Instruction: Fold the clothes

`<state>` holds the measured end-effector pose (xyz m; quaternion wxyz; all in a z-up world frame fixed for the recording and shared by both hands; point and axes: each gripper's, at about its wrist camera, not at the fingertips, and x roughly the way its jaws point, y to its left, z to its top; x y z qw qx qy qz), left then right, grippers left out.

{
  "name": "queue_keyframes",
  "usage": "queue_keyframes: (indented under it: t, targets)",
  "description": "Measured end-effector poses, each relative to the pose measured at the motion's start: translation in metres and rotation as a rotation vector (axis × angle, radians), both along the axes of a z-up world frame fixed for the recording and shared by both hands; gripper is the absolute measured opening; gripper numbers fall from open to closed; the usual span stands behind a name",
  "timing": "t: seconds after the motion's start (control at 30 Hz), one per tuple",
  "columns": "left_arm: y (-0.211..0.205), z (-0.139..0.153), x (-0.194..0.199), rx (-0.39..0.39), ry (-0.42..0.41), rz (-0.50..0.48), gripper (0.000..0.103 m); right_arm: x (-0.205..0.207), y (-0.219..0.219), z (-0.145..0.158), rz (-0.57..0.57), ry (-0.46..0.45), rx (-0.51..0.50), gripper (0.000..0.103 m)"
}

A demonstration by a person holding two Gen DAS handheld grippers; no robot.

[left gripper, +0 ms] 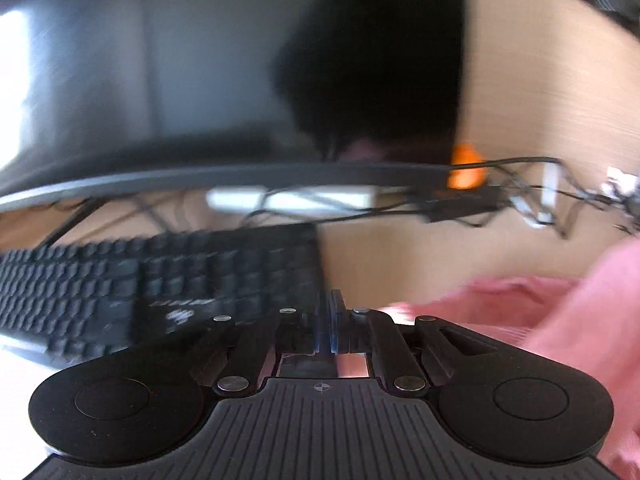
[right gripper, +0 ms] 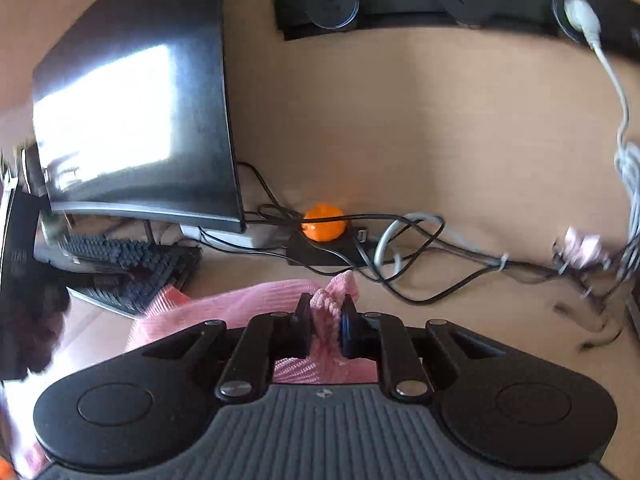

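Looks like the grab-and-lift step: right gripper [right gripper: 325, 322] pinches a bunched edge of the pink garment [right gripper: 240, 308] near the keyboard [right gripper: 132, 268], left gripper [left gripper: 329, 326] clamped empty, so it needs its own corner next.

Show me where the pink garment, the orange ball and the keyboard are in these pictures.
pink garment [right gripper: 240, 304]: right wrist view, on its ribbed knit left of the gripper.
orange ball [right gripper: 324, 223]: right wrist view, middle of the ball.
keyboard [left gripper: 180, 276]: left wrist view, on its key rows.
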<state>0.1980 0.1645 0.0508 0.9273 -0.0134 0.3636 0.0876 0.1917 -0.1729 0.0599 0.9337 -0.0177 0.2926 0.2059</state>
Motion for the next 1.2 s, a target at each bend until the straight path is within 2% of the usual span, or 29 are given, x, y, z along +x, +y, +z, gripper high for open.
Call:
queue_keyframes:
  t: [0.03,0.07,0.1,0.17,0.2,0.23,0.27,0.33,0.5,0.6,0.67,0.73,0.77,0.83,0.93,0.97,1.07,1.13,1.2]
  targets:
    - [0.006,-0.002,0.002,-0.016,0.012,0.034,0.007,0.005,-0.001,-0.010,-0.002,0.044,-0.031,0.029]
    - [0.010,-0.002,0.000,-0.047,0.012,0.039,0.008,0.009,-0.003,-0.021,-0.024,0.093,-0.051,0.045]
    - [0.014,-0.001,-0.002,-0.079,0.012,0.042,0.014,0.011,-0.007,-0.030,-0.055,0.138,-0.061,0.061]
    - [0.014,0.006,-0.012,-0.143,-0.012,-0.022,0.037,0.012,-0.017,-0.042,-0.088,0.201,-0.046,0.078]
    - [0.012,0.009,-0.018,-0.171,-0.023,-0.064,0.055,0.011,-0.021,-0.044,-0.098,0.217,-0.032,0.085]
    - [0.005,0.012,-0.021,-0.164,-0.024,-0.101,0.063,0.009,-0.023,-0.044,-0.106,0.218,-0.019,0.088]
    - [-0.002,0.014,-0.024,-0.155,-0.024,-0.139,0.064,0.008,-0.025,-0.044,-0.112,0.214,-0.009,0.092]
    - [-0.017,0.011,-0.024,-0.094,-0.003,-0.194,0.073,0.006,-0.021,-0.039,-0.111,0.188,-0.009,0.097]
    - [-0.054,-0.018,-0.006,0.159,0.078,-0.241,0.076,0.013,0.008,-0.041,-0.092,0.125,-0.123,0.102]
    - [-0.059,-0.042,0.007,0.386,0.094,-0.157,0.075,0.017,0.019,-0.061,-0.101,0.135,-0.265,0.102]
    - [-0.051,-0.044,0.011,0.388,0.099,-0.098,0.072,0.017,0.018,-0.069,-0.111,0.140,-0.304,0.103]
    - [-0.044,-0.034,0.004,0.350,0.074,-0.056,0.071,0.012,0.012,-0.063,-0.129,0.130,-0.265,0.103]
    - [-0.038,-0.026,-0.004,0.304,0.050,-0.047,0.072,0.008,0.007,-0.057,-0.135,0.113,-0.239,0.103]
    - [-0.029,-0.012,-0.021,0.205,0.018,-0.055,0.081,0.001,-0.001,-0.046,-0.143,0.091,-0.208,0.103]
    - [-0.025,0.002,-0.056,0.030,0.003,-0.172,0.094,-0.011,-0.010,-0.036,-0.143,0.088,-0.190,0.103]
    - [-0.029,0.004,-0.069,-0.017,0.013,-0.247,0.094,-0.016,-0.012,-0.035,-0.137,0.092,-0.192,0.103]
    - [-0.049,0.002,-0.087,-0.038,0.024,-0.398,0.094,-0.025,-0.010,-0.037,-0.133,0.078,-0.239,0.103]
    - [-0.058,-0.002,-0.081,-0.064,0.057,-0.431,0.094,-0.017,-0.004,-0.039,-0.155,0.067,-0.259,0.103]
    - [-0.065,-0.016,-0.063,-0.110,0.121,-0.397,0.094,-0.004,0.004,-0.042,-0.141,0.077,-0.239,0.103]
